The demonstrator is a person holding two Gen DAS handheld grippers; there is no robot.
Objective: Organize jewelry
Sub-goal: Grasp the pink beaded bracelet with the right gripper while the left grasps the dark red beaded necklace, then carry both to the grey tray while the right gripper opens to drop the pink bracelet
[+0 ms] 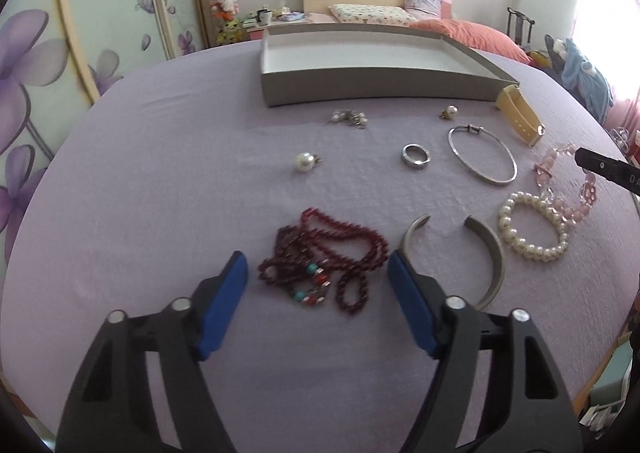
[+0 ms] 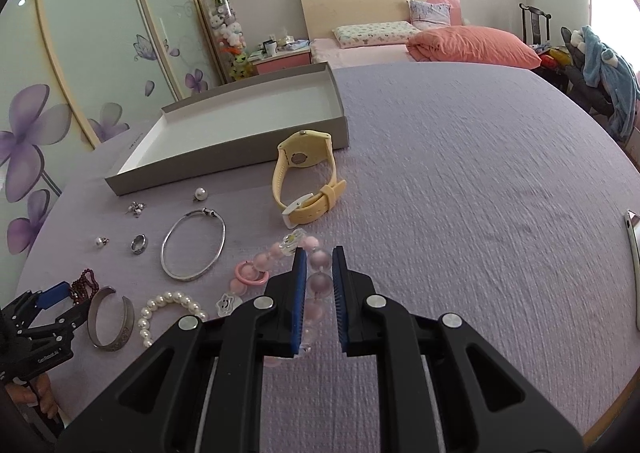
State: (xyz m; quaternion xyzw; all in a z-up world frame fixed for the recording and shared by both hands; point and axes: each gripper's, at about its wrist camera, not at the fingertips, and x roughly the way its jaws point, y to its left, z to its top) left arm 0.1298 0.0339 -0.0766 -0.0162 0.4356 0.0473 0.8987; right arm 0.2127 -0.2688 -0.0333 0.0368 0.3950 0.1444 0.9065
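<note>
Jewelry lies on a purple cloth before an empty grey tray [image 1: 360, 87] [image 2: 224, 169]. My left gripper [image 1: 318, 265] is open, its blue pads either side of a dark red bead necklace [image 1: 320, 265]. My right gripper [image 2: 319, 257] is nearly closed around a pink bead bracelet [image 2: 316, 285], pads at its beads; I cannot tell if they press it. Nearby lie a pearl bracelet [image 1: 534, 227] [image 2: 168, 313], a silver cuff [image 1: 486, 253] [image 2: 110, 317], a silver bangle [image 1: 482, 155] [image 2: 194, 245], a ring [image 1: 416, 157] [image 2: 139, 243], a yellow watch [image 2: 306, 181] and pearl earrings [image 1: 304, 163].
A small cluster of earrings [image 1: 350, 117] and another pearl earring [image 1: 450, 111] lie near the tray. A phone edge [image 2: 632, 269] lies at the far right. A bed with pink bedding [image 2: 460, 41] stands beyond, and a flowered wardrobe [image 2: 80, 73] on the left.
</note>
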